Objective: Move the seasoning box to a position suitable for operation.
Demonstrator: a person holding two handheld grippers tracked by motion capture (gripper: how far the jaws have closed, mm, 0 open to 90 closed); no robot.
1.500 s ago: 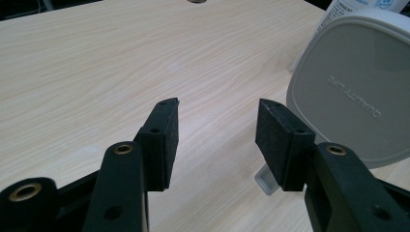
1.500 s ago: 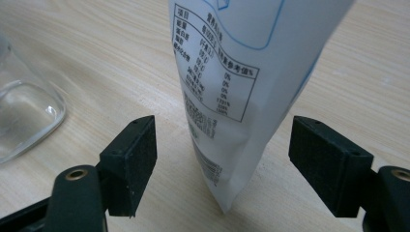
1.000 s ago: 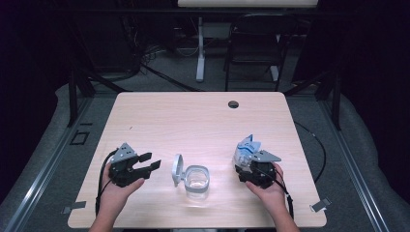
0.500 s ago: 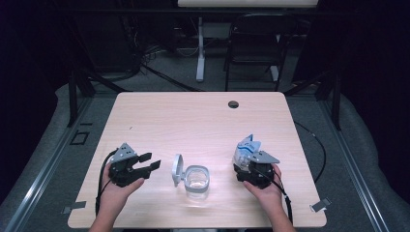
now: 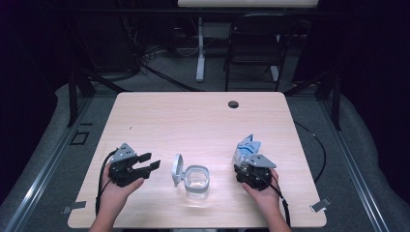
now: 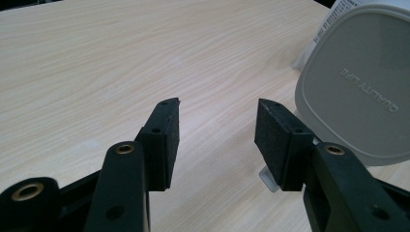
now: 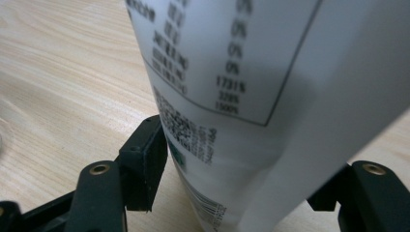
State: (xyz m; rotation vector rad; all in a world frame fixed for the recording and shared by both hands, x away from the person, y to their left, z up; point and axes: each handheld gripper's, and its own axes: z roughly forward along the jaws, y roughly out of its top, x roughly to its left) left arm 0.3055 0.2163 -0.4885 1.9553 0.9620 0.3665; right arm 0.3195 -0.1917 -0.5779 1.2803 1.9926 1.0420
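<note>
- Looking down from up high, what is the biggest thing?
- It is the wooden table [image 5: 193, 121]. It has a small dark hole [image 5: 233, 104] near its far edge.
- What sits on it?
- A clear box [image 5: 197, 181] stands near the front edge, about in the middle. Its grey lid [image 5: 177, 169] is flipped up on the side of the left hand.
- What does the right gripper [image 5: 252, 170] have?
- A white and blue packet [image 5: 246, 149] stands between its jaws. In the right gripper view the packet [image 7: 251, 96] has small print and a bar code on it. One pad [image 7: 145, 159] touches its side. The jaws have just been closing on it, and they hold the packet. It is near the box, on the right.
- And the left gripper [image 5: 140, 166]?
- Its jaws stand wide apart with nothing between them. In the left gripper view the pads [image 6: 164, 140] hang just over the bare wood, and the lid [image 6: 360, 87] is just beside one pad.
- Whose hands are those?
- A person's hands, one behind each gripper.
</note>
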